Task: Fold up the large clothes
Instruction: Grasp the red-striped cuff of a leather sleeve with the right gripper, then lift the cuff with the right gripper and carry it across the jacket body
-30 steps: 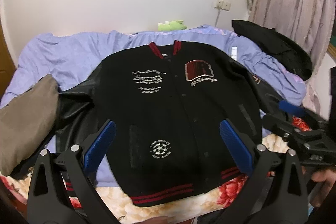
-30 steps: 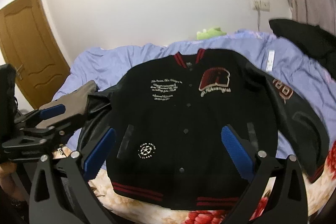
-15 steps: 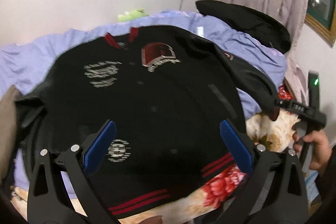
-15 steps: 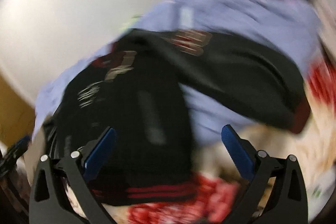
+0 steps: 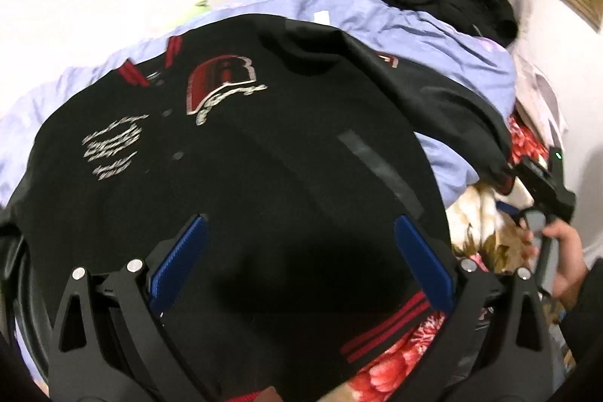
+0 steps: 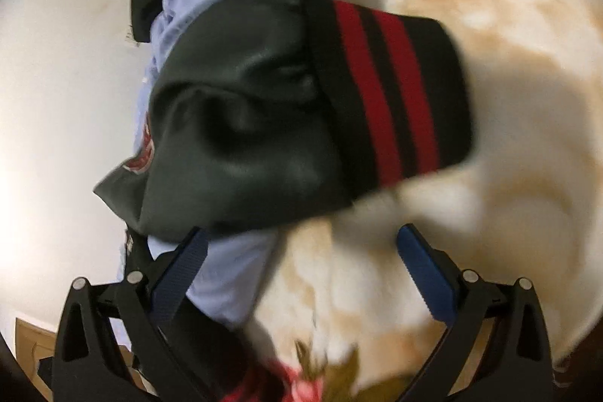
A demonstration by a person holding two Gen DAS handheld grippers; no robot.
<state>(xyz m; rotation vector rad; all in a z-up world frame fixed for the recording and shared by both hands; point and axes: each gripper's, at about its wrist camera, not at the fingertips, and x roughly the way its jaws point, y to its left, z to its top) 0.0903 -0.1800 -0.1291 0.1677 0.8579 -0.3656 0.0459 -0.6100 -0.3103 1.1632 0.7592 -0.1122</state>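
Across the middle of the left wrist frame, the black varsity jacket (image 5: 241,183) lies flat and front-up on the bed, over a lilac sheet (image 5: 433,36) and a floral blanket (image 6: 490,176). Nothing looks folded yet; both sleeves and the body remain to do. The left gripper (image 5: 301,266) hovers wide open above the hem. At centre right, a hand (image 5: 561,259) holds the right gripper (image 6: 301,274), jaws apart and empty, angled down at the striped sleeve cuff (image 6: 388,93).
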